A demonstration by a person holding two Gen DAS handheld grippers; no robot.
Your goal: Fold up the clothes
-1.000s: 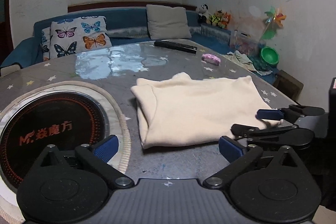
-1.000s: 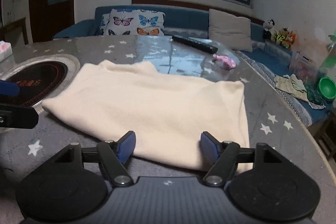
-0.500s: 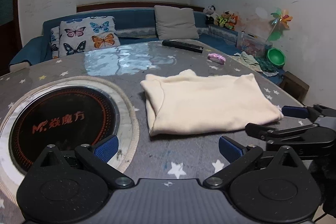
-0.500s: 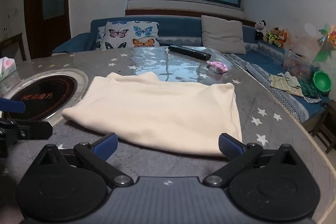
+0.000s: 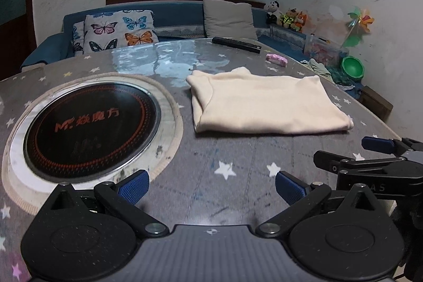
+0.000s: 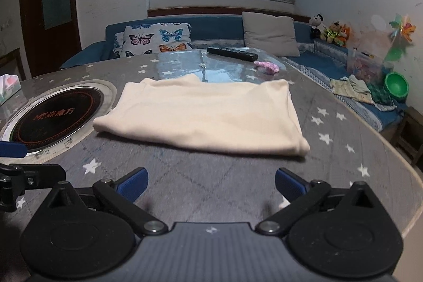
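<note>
**A:** Left wrist view is showing the left gripper (image 5: 211, 185) hanging over bare tabletop, its blue pads spread wide with nothing between them. What is differing from a second ago?

**B:** Both grippers are sitting farther back from the cream garment (image 5: 267, 105) than they were. A second ago the right gripper (image 6: 210, 183) had its pads at the cloth's near edge and only partly apart; now they are standing fully spread over the table (image 6: 211, 176), clear of the fabric.

**A:** So the cloth is no longer being held?

**B:** Neither gripper is touching it. It is lying flat as a neat folded rectangle near the middle of the table, just beside the round inset cooktop (image 5: 90, 120) and well apart from both grippers. That is suggesting the fold has just been released, and this piece is looking finished or close to it.

**A:** What is there to count?

**B:** One folded garment on the table, one black remote (image 6: 232, 54) and one small pink item (image 6: 267, 67) lying near the far edge. Two cushions are sitting on the sofa behind, one with butterflies (image 6: 156, 38) and one plain grey (image 6: 269, 33). One loose heap of cloth (image 6: 357, 91) is lying on the bench at the right, possibly the next clothes to fold, though that is only a guess.
</note>
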